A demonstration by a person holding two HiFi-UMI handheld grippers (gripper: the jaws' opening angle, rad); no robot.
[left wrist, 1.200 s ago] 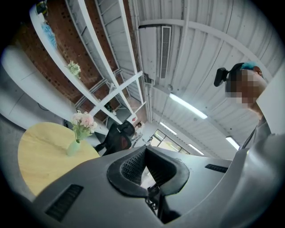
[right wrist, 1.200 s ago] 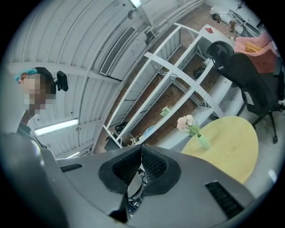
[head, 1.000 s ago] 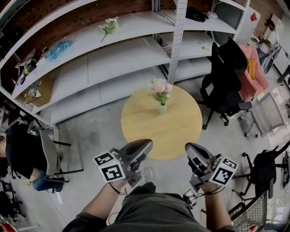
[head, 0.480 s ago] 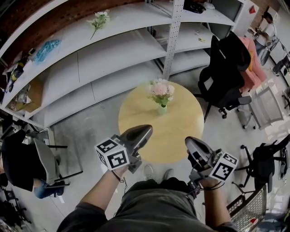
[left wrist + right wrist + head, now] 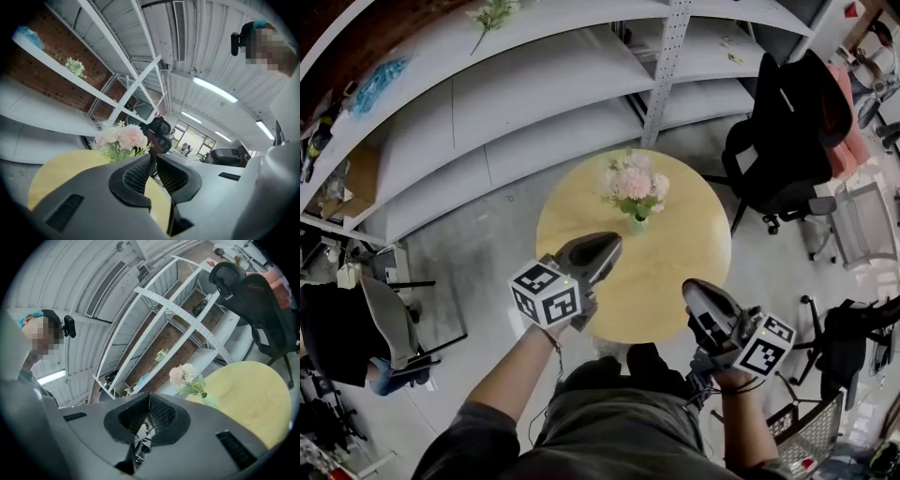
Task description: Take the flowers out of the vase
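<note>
Right gripper jaws meet, seen only in its own view.

Pink flowers — pale green vase — yellow table.

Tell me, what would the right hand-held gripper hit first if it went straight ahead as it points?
Likely the white shelving, after passing over the table close beside the flowers; depth is unclear, so it might brush them.

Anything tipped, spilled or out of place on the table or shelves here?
Nothing spilled or damaged. The vase stands upright on the round table with its flowers in it. One loose flower sprig lies on a shelf behind.
</note>
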